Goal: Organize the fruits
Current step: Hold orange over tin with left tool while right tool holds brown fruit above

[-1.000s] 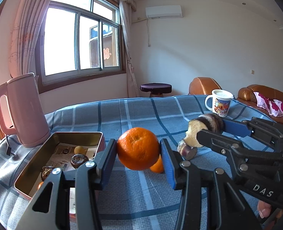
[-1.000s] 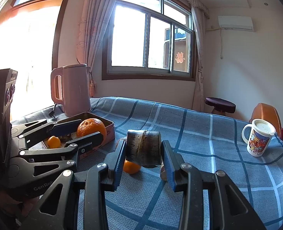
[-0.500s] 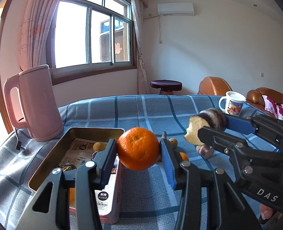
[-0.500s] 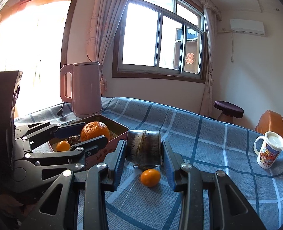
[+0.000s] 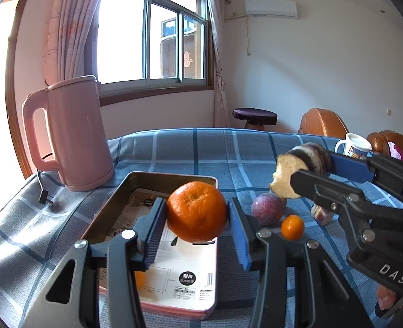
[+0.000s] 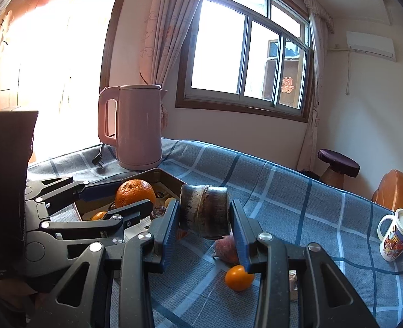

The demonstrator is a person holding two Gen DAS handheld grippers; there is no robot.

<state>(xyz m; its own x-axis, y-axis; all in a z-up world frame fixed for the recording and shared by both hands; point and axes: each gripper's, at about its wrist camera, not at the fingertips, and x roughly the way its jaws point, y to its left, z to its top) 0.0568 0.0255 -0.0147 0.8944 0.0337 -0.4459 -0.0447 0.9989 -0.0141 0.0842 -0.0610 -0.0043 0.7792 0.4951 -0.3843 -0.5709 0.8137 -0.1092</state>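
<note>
1. My left gripper (image 5: pixel 197 220) clamped a large orange (image 5: pixel 196 211) between its blue pads, held above the open metal tin (image 5: pixel 114 199).
2. My right gripper (image 6: pixel 204 222) gripped a dark sugarcane chunk (image 6: pixel 204 213), raised over the checked blue cloth (image 6: pixel 297 199).
3. A plum (image 5: pixel 267 209) and a small kumquat (image 5: pixel 292 227) lay on the cloth beside the tin.

A bright orange mandarin (image 5: pixel 196 211). A blue-grey tablecloth (image 5: pixel 215 153) checked with dark and pale stripes. A pink kettle (image 5: pixel 73 134). A white mug (image 6: pixel 398 235) with a colourful cartoon print. A reddish-purple plum (image 5: pixel 267 209). Blue pads (image 5: pixel 238 235) on black grippers.
</note>
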